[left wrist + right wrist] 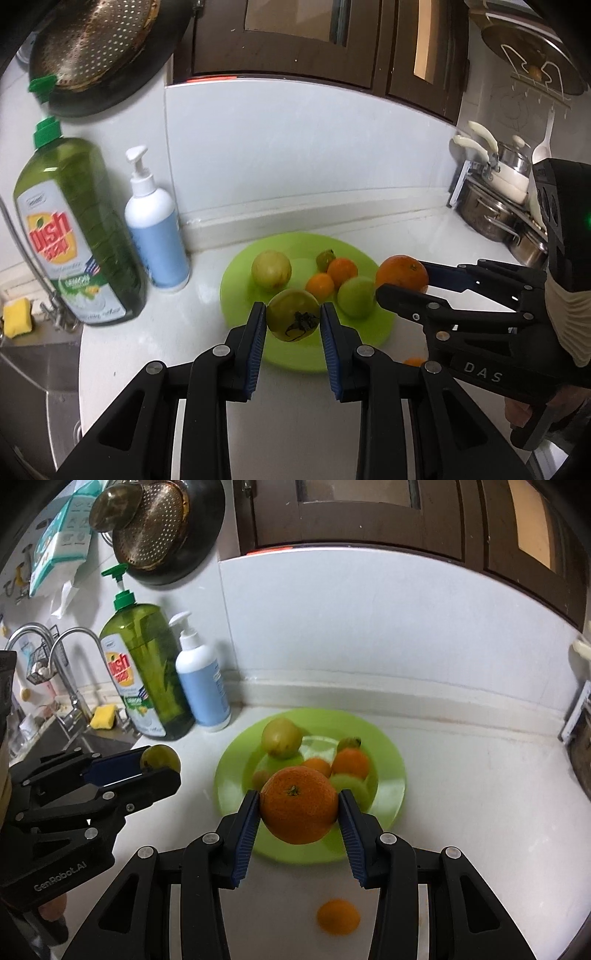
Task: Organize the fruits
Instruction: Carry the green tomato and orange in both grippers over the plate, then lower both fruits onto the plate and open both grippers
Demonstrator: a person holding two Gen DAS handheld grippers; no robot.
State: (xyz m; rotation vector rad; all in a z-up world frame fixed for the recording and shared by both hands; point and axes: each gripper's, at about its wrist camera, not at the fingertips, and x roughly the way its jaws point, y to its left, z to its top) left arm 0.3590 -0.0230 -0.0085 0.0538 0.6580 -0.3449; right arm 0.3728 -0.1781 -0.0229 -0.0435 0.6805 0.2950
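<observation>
A lime-green plate [236, 291] [391, 768] lies on the white counter with several green and orange fruits on it. My left gripper [293, 319] is shut on a yellow-green fruit [293, 314] above the plate's near edge; it also shows in the right wrist view [160, 758]. My right gripper [299, 808] is shut on a large orange [299, 805] above the plate's near side; the same orange shows in the left wrist view [402, 273]. A small orange [338, 917] lies on the counter in front of the plate.
A green dish-soap bottle [74, 229] and a white-and-blue pump bottle [157, 225] stand left of the plate. A sink with taps [66, 686] and yellow sponge [102, 717] is at the left. Pots [495, 199] stand at the right. Dark cabinets hang above.
</observation>
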